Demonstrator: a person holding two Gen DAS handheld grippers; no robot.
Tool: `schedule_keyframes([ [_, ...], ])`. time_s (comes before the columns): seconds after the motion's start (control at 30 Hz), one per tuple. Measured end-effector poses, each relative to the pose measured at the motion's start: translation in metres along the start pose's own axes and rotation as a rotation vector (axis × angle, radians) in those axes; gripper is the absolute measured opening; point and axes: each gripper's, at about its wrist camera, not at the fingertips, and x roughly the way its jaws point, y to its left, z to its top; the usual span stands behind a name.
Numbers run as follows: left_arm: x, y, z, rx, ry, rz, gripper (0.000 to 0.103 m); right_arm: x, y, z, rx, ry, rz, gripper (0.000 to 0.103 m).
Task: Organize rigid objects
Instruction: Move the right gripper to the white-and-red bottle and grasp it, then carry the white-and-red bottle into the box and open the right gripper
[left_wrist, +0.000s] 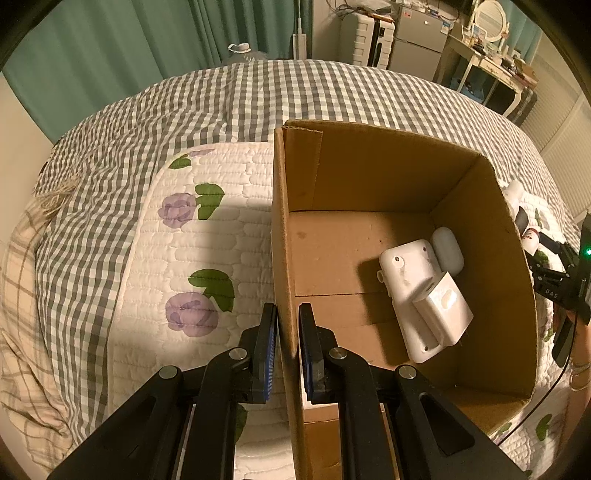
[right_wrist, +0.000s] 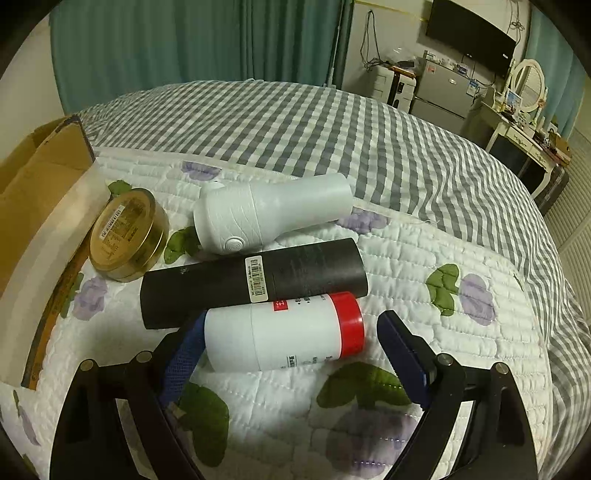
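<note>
Left gripper (left_wrist: 287, 332) jaws clench the cardboard box (left_wrist: 406, 192) wall; right gripper (right_wrist: 291, 354) jaws, released, flank a smooth red-capped white bottle (right_wrist: 284, 330) on the quilted bed (right_wrist: 424, 236).

Box (left_wrist: 369, 177) floor: I see bare room at its left and far side; white device (left_wrist: 424, 295) and case (left_wrist: 448, 247) fill the right.
Bottle (right_wrist: 284, 332): my right claw (right_wrist: 295, 354) straddles it, the tube (right_wrist: 255, 280) touching behind.
Near quilt (right_wrist: 443, 332): open.
</note>
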Motion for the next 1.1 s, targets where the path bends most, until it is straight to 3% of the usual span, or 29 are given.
schedule_keyframes([
  [0.13, 0.000, 0.000, 0.000, 0.003, -0.001, 0.006, 0.011, -0.008, -0.001, -0.001, 0.013, -0.023, 0.008, 0.078],
  [0.37, 0.000, -0.001, 0.000, 0.006, 0.001, 0.008, 0.011, -0.019, 0.003, -0.002, 0.020, -0.032, -0.030, 0.078],
  [0.57, -0.002, 0.001, -0.002, -0.003, -0.003, -0.007, 0.011, -0.052, 0.023, 0.002, -0.024, -0.060, -0.085, 0.078],
  [0.7, -0.002, 0.002, -0.002, -0.010, 0.001, -0.016, 0.011, -0.095, 0.041, 0.024, -0.005, -0.145, -0.022, 0.078],
  [0.9, -0.001, 0.000, -0.002, -0.003, 0.002, -0.005, 0.011, -0.151, 0.117, 0.054, -0.158, -0.248, 0.090, 0.078],
  [1.1, -0.001, 0.000, -0.002, -0.006, 0.002, -0.011, 0.011, -0.159, 0.182, 0.081, -0.251, -0.247, 0.221, 0.078],
])
